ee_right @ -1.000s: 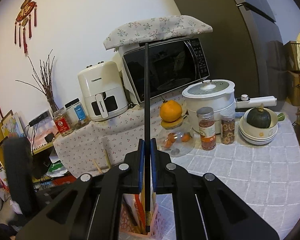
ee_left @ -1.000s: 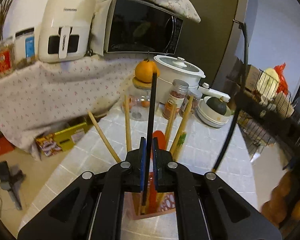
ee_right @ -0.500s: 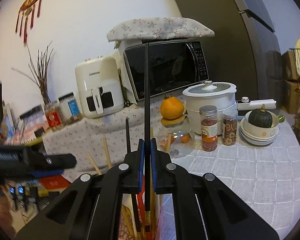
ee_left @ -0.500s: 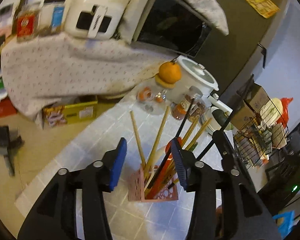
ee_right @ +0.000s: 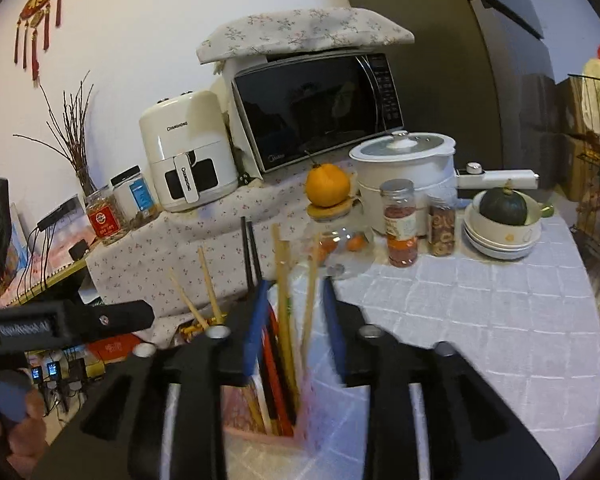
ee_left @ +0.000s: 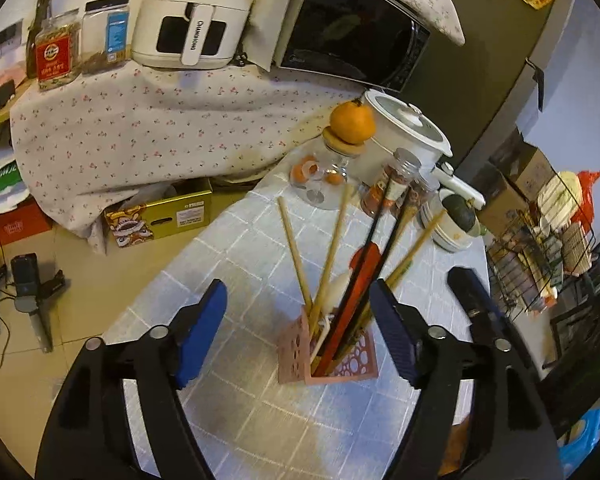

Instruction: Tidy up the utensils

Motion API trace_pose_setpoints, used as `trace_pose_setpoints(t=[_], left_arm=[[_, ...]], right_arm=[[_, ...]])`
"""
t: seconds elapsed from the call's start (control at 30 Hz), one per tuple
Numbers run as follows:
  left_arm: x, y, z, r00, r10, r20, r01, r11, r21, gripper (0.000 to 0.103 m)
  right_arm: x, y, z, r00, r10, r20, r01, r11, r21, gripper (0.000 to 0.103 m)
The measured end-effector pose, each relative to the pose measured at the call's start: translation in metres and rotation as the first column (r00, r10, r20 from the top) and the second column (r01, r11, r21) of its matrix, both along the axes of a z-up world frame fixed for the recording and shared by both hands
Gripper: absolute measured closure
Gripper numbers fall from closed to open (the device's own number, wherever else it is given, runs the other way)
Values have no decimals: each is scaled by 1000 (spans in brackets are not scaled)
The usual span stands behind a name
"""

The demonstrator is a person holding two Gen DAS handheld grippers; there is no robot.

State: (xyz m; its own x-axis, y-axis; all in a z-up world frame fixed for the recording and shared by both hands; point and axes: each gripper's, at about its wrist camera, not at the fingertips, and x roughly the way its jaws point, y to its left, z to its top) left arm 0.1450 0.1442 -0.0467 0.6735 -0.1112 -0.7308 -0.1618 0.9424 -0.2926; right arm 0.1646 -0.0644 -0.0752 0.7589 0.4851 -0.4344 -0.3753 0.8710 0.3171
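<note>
A pink perforated utensil holder (ee_left: 327, 356) stands on the white tiled tablecloth (ee_left: 236, 264). It holds several wooden chopsticks (ee_left: 296, 258), two black chopsticks (ee_left: 380, 232) and a red utensil (ee_left: 356, 296). My left gripper (ee_left: 298, 334) is open and empty, above and in front of the holder. My right gripper (ee_right: 294, 320) is open and empty, its jaws on either side of the standing wooden chopsticks (ee_right: 284, 292); the black chopsticks (ee_right: 249, 252) rise to their left. The holder (ee_right: 256, 424) sits blurred below it.
Behind the holder stand a glass jar with an orange on it (ee_left: 332, 168), spice jars (ee_right: 400, 226), a white pot (ee_right: 406, 168), stacked bowls with a green squash (ee_right: 502, 220). A microwave (ee_right: 316, 108) and air fryer (ee_right: 188, 160) sit further back. A wire rack (ee_left: 540, 248) stands right.
Both grippers have opened and let go of their black chopsticks, which now stand in the holder. The left gripper pulled back and up; the right opened during the last half second.
</note>
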Motion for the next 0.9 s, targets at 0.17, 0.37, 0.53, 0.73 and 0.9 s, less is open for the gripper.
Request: trace_pose_setpoints(t=[0.17,0.37,0.53,0.73,0.9], left_arm=[[-11,-21,6,999,-18,-30,21,994,105,13],[-57,-45,21,999,-15,-39,22,980,199,7],[-119,-56,34,1000,24,-19,-17,951,309,7],[-180,-79,59,998,-13,53,-7,937,348,7],[-202,-88,72,996,-23,82,-7,937,349,7]], right_arm=[[-19,-26,16,995,24,-98,-26,1000,-12,36],[-88,-57,38,988,63,-141,-72,996,-58,19],[-152,-83,36,978,91,-186,-107,991,-77,12],[-199,-97,59,987,48,-151,-63,993,-96,9],[-222,-102,75,989,49,-136,-62,994,-90,7]])
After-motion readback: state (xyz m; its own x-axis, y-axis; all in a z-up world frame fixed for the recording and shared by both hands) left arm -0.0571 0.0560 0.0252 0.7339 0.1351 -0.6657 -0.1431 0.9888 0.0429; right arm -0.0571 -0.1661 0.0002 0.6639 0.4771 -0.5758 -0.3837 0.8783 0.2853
